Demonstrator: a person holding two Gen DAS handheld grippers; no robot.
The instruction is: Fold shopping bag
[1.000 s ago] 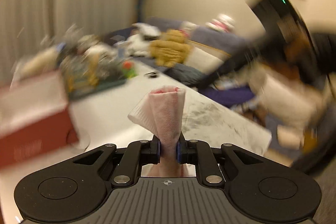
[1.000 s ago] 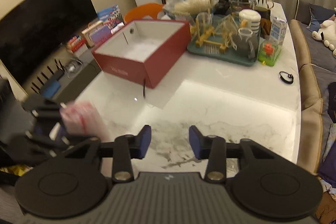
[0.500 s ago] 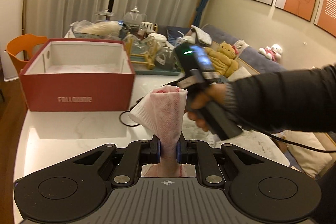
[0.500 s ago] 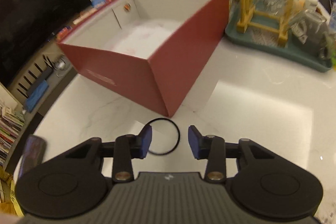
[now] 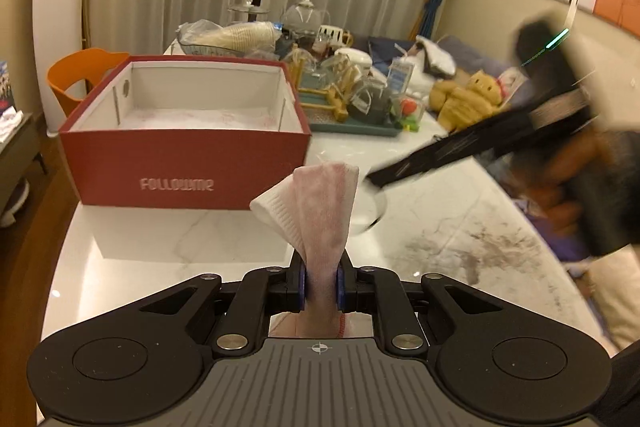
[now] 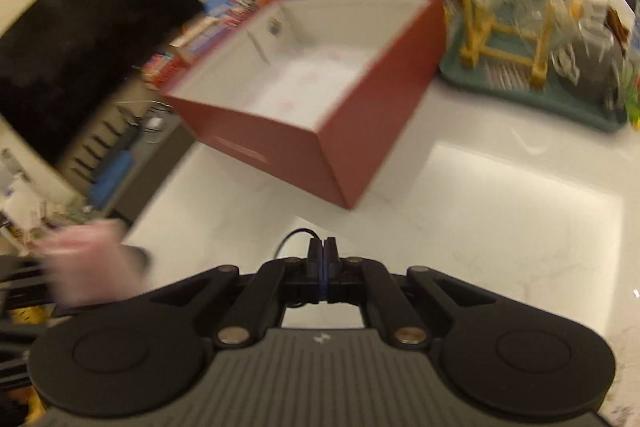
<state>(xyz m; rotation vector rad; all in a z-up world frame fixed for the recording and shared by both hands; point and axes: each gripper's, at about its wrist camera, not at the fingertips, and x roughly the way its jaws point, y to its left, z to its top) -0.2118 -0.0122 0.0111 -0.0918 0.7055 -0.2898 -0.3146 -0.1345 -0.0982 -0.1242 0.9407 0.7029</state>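
White marble table (image 5: pixel 192 231) is carrying a red box (image 5: pixel 188 163) at eleven o'clock and a cluttered tray (image 5: pixel 352 123) at one o'clock. Left gripper (image 5: pixel 321 283) is pinching the rolled pink shopping bag (image 5: pixel 320 211), which is standing up from its jaws. Right gripper (image 6: pixel 322 259) is clamping shut on a thin black elastic loop (image 6: pixel 294 237). Being soft, light fabric, the bag will likely spring open; gripping mid-roll seems safest.

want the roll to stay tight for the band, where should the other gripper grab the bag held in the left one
Probably take the rolled bag just above the left gripper, where it is still narrow; higher up it fans open. Come from the right, across the roll, jaws either side. The right gripper looks shut on a black band.
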